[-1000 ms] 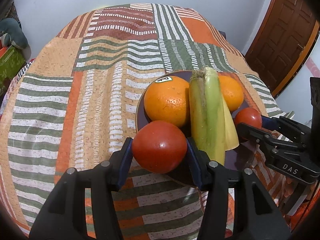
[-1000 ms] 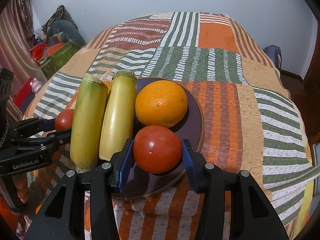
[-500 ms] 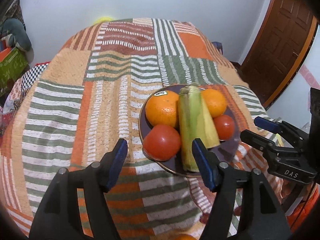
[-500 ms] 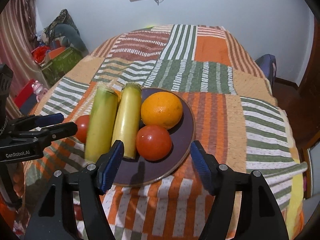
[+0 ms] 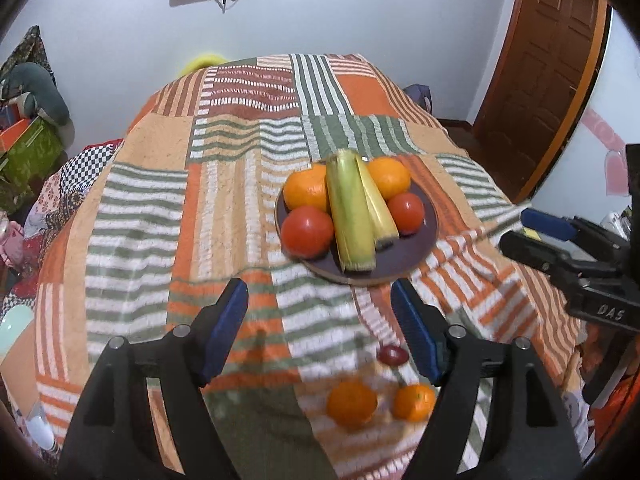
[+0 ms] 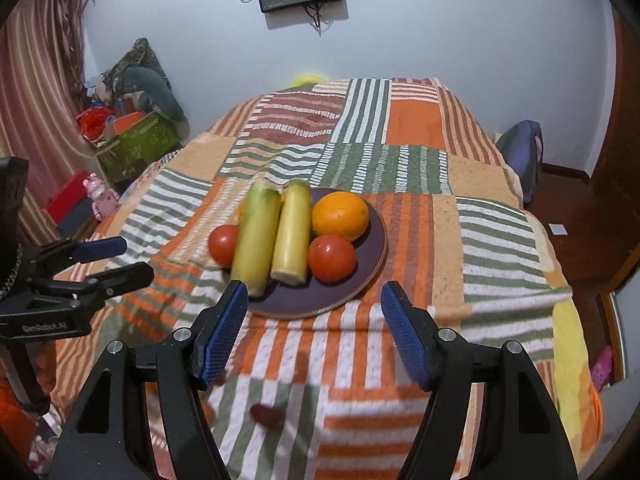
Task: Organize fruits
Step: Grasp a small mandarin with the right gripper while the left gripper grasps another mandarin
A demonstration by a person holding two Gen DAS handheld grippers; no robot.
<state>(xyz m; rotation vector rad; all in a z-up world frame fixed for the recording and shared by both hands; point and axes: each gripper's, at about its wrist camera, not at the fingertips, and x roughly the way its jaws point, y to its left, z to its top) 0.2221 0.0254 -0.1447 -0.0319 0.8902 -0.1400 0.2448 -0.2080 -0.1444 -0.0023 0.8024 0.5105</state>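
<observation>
Only left view shows loose oranges [image 5: 352,403].

Two tomatoes [image 5: 307,231], oranges [image 5: 307,190] and corn cobs [image 5: 350,216] fill the dark plate [image 5: 416,256].

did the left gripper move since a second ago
Yes. The left gripper has backed away from the plate; its jaws, just opened, stand empty, clear of the tomato.

Even indoor light, soft shadows, blurred foreground, heavy fisheye curvature, dark corners.
</observation>
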